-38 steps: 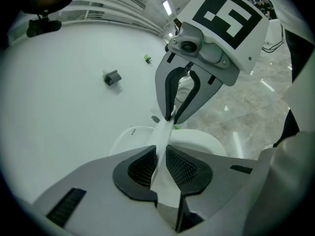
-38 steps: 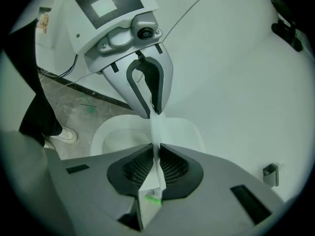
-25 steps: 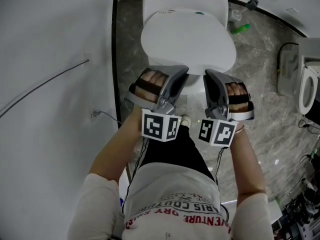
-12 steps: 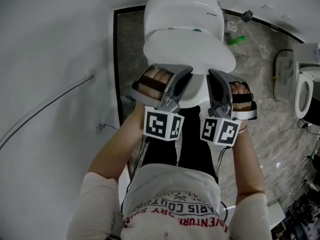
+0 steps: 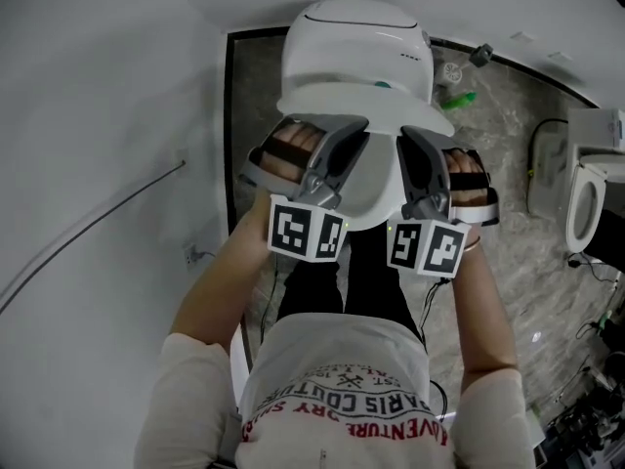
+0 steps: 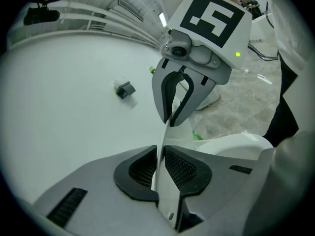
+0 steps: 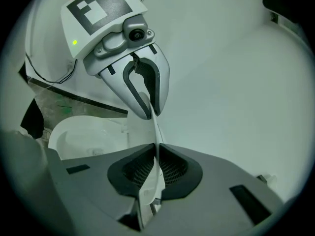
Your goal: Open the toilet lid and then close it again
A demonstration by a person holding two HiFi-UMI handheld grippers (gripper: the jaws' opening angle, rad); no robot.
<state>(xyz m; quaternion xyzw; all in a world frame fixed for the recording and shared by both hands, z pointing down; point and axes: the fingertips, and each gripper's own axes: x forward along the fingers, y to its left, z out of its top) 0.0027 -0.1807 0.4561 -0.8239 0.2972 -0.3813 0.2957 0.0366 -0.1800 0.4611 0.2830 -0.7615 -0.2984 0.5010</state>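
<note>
Lid (image 5: 376,179) is standing partly raised, front rim tipped up toward the head camera, hinge end sitting at 12 o'clock against the tank (image 5: 356,27). Its long axis is running 12 to 6.

Left gripper (image 6: 160,166) is pinching the thin front rim at about 8 o'clock on the lid. Its jaws have just been opening a touch, yet the rim is sitting between the pads and they are pressing on it. Right gripper (image 7: 157,168) is clamping the same rim at about 4 o'clock, pads tight on the white edge. Each gripper view is showing the other gripper across the rim, so the two holds are lying level with each other and neither hand is nearer the hinge.

Bowl (image 7: 78,132) is showing open beneath the lid in the right gripper view.

Judgement: opening is mid-way. The hinge is lying at 12 o'clock from both tools, so the rim needs swinging up and back toward the tank, both hands keeping even to avoid twisting the lid.
</note>
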